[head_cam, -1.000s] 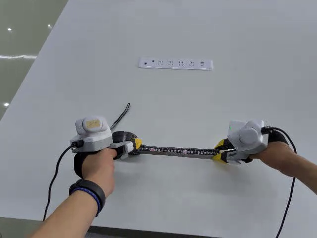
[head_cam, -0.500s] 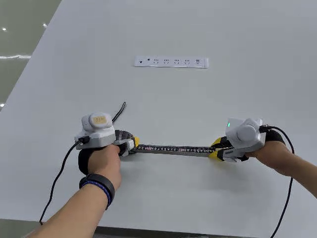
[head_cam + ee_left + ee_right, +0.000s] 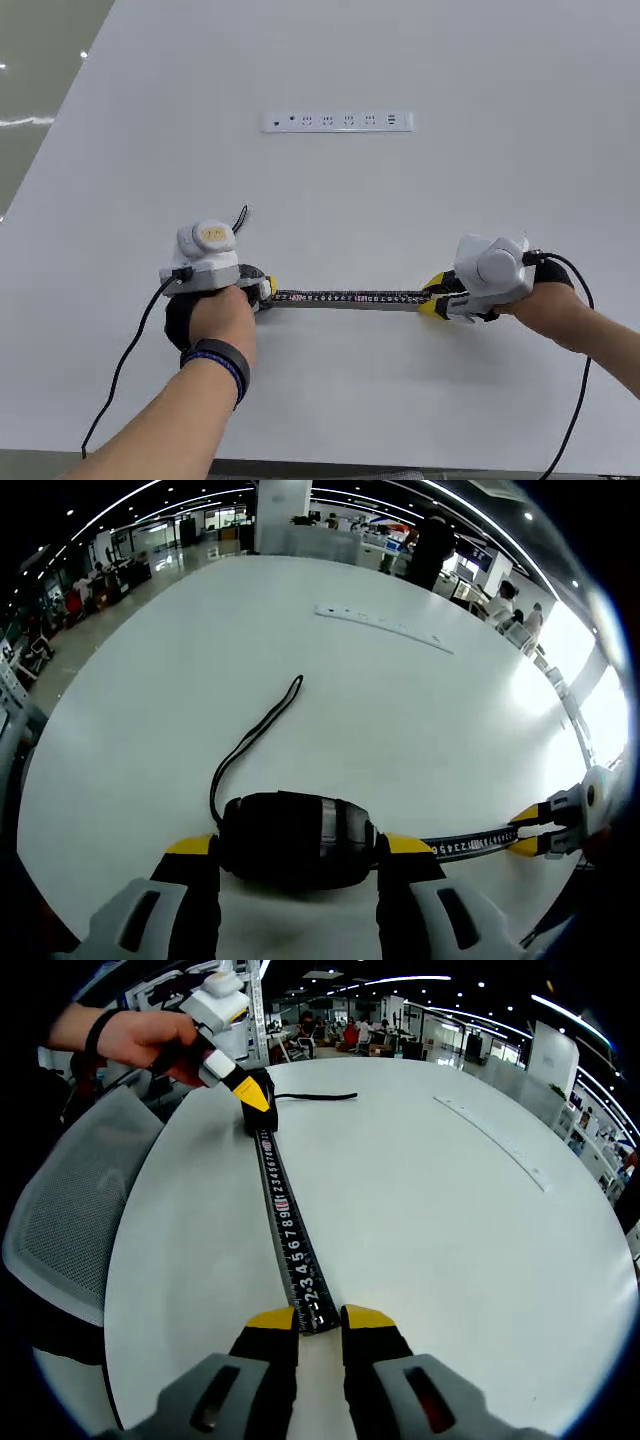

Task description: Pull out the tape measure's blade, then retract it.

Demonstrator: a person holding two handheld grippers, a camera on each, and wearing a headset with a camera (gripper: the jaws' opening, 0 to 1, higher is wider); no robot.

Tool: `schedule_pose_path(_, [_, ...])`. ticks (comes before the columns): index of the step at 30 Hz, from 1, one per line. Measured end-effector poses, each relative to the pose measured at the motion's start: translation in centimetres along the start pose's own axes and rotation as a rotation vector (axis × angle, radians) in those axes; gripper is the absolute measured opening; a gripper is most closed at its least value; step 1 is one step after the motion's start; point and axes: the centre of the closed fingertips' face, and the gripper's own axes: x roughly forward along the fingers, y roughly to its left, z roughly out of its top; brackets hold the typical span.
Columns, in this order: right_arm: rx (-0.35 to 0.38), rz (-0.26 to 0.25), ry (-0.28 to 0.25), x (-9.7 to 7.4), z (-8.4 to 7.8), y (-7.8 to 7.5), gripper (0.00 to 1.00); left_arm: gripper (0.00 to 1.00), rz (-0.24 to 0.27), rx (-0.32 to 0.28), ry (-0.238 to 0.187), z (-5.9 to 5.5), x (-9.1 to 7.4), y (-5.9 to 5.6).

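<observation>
Tape measure case [image 3: 297,830], black and rounded, is seen on the white counter [image 3: 420,200] at the near left. It is pinched across its sides by the left claw [image 3: 297,848], with a yellow tip pressed to each flank. In the head view the case is largely covered by that claw and by the left hand [image 3: 222,315], on whose wrist a dark band [image 3: 212,357] is worn.

The blade [image 3: 350,297] is drawn out to the right, numbered face up, and stretched straight between the two claws. Whether it touches the counter cannot be told. Its free end is pinched by the right claw [image 3: 320,1318], yellow tips closed on it. Numerals 2 to 9 can be read in the right gripper view, running from that claw toward the case.

A thin black strap [image 3: 255,738] is laid in a curve on the counter beyond the case. A white power strip [image 3: 337,122] is set farther back, well apart from the tape. A grey mesh chair [image 3: 70,1210] is noted beside the counter's edge.
</observation>
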Motion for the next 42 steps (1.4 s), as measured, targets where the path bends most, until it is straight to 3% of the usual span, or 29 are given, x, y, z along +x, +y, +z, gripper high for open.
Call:
schedule_pose_path(5, [-0.014,-0.001,-0.003,-0.1,0.0,0.1,0.16,0.59,0.016,0.018,0.026,0.0,0.1,0.0])
schedule_pose_path(13, [-0.036,-0.004,-0.003,0.0,0.2,0.2,0.16,0.59,0.012,0.02,0.009,0.0,0.2,0.1])
schedule_pose_path(42, [-0.089,0.036,-0.03,2.8,3.8,2.4,0.16,0.59,-0.006,0.023,0.002,-0.2,-0.1,0.2])
